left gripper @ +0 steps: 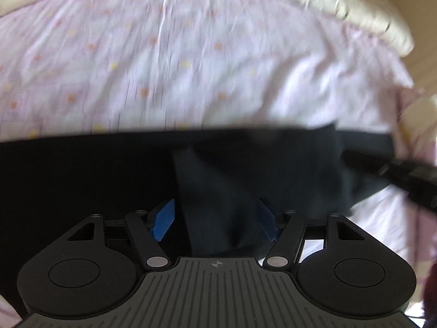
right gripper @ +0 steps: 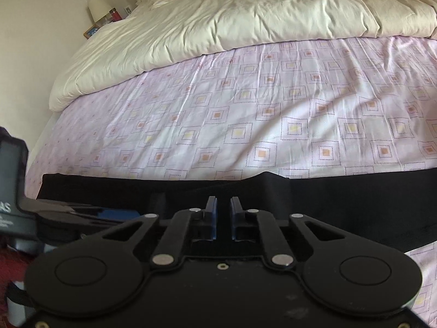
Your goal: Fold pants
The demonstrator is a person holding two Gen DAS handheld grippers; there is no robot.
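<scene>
Pants [right gripper: 327, 196], black, lie stretched across the near edge of the bed [right gripper: 245, 125], on a pink sheet printed with small squares; a cream duvet [right gripper: 245, 8] is bunched up farther back. In the left wrist view, the left hand-held gripper [left gripper: 215, 218] is spread wide, and a raised fold of the dark cloth stands between its blue pads [left gripper: 164, 218] without either pad clearly pressing on it; the view is blurred. The right hand-held gripper [right gripper: 223, 216] sits over the pants with its pads drawn nearly together, a narrow gap left between them, and whether they pinch any cloth cannot be told. A bedside lamp [right gripper: 99, 7] stands by the wall.
</scene>
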